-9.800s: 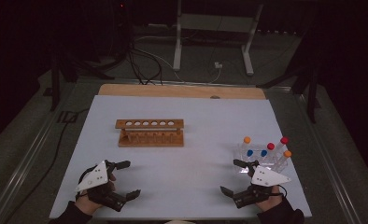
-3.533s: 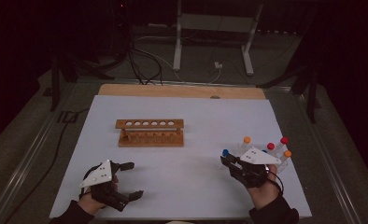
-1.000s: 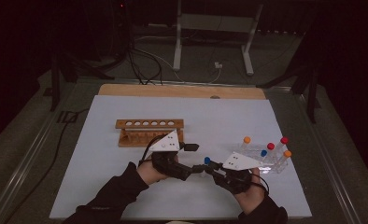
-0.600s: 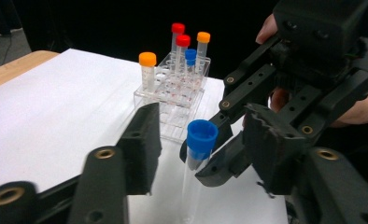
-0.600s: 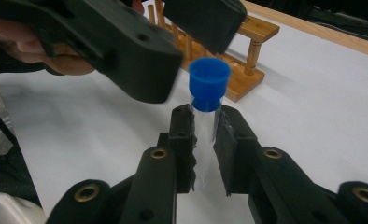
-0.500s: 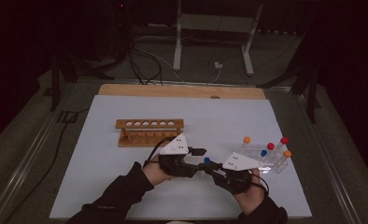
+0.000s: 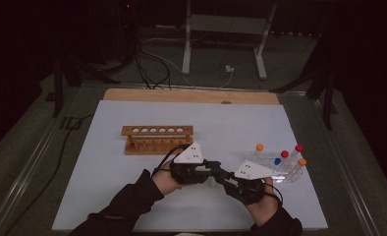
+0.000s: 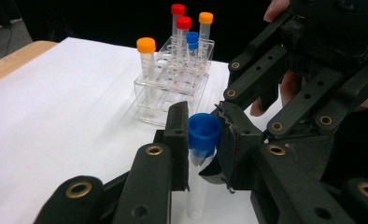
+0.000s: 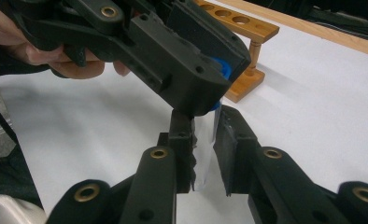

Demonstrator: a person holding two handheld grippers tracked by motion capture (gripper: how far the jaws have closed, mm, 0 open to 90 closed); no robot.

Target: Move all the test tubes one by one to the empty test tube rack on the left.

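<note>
A clear tube with a blue cap [image 8: 203, 133] stands upright over the white table between both grippers. My right gripper [image 9: 204, 126] is shut on the tube's clear body [image 9: 204, 144]. Coming in from above, my left gripper [image 8: 203, 121] has just been closing its jaws, and its pads now press on the blue cap. In the high view the two grippers meet at the table's middle front [image 7: 217, 172]. The wooden rack [image 7: 157, 139] with empty holes stands behind them. At the right, the clear rack [image 7: 280, 164] holds tubes with orange, red and blue caps.
A wooden strip [image 7: 191, 96] runs along the table's far edge. Cables and a metal stand [image 7: 226, 29] are on the floor beyond it. Bare white table surface [image 7: 108, 187] lies at the front left.
My left gripper has closed its jaws onto the blue cap over the last second. Earlier it came from the front left to meet my right gripper, which had brought the tube from the clear rack.
</note>
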